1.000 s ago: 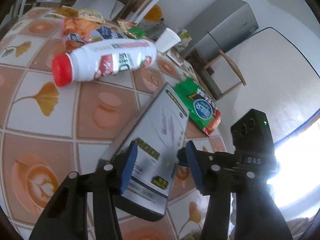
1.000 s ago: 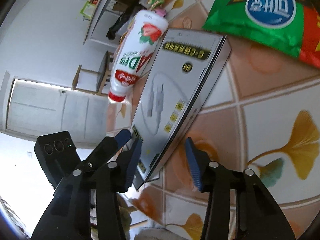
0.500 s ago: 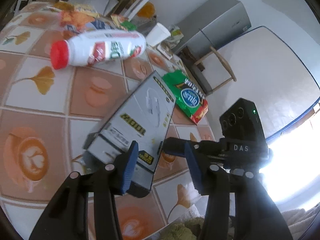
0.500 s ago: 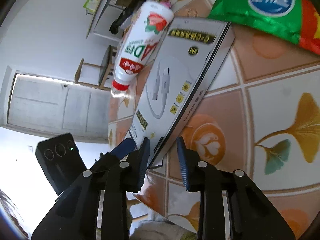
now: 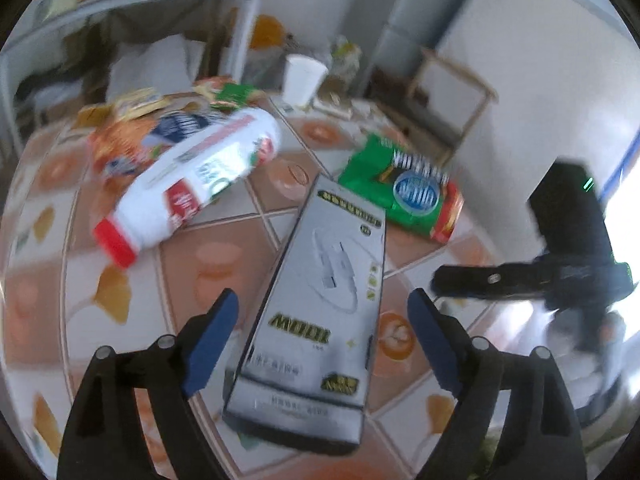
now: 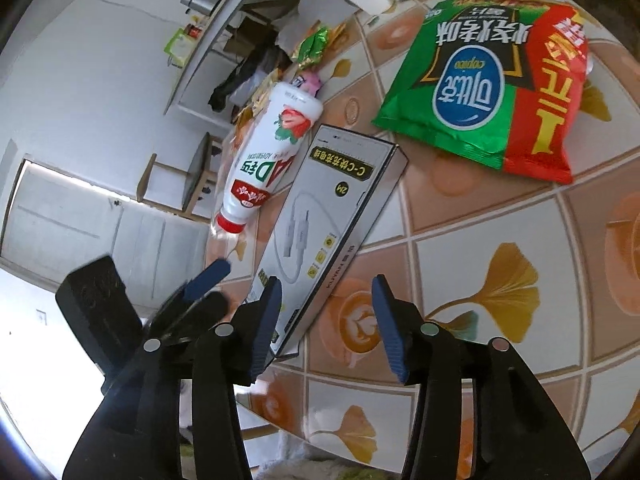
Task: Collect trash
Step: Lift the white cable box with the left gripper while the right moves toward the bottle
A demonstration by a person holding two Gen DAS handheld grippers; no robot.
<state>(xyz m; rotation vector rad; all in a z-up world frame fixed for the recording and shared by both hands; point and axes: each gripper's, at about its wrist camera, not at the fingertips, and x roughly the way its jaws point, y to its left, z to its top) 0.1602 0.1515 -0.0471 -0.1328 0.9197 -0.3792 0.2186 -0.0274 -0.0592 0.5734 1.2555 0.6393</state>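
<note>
The grey cable box lies on the tiled table at the lower centre of both views, between the opening jaws of the left gripper, which do not touch it. It looks light, stiff and smooth, so its 2 long edges are the best hold. The right gripper is also opening, its left pad beside the box's near corner; the left view is blurred, so contact there is unclear.

The grey cable box carries "2M" in a yellow dot on its face and "KUYAN" along its side edge. The green and red chip bag shows "copico" upside down in its blue oval, and the white bottle shows large green letters "AD".
</note>
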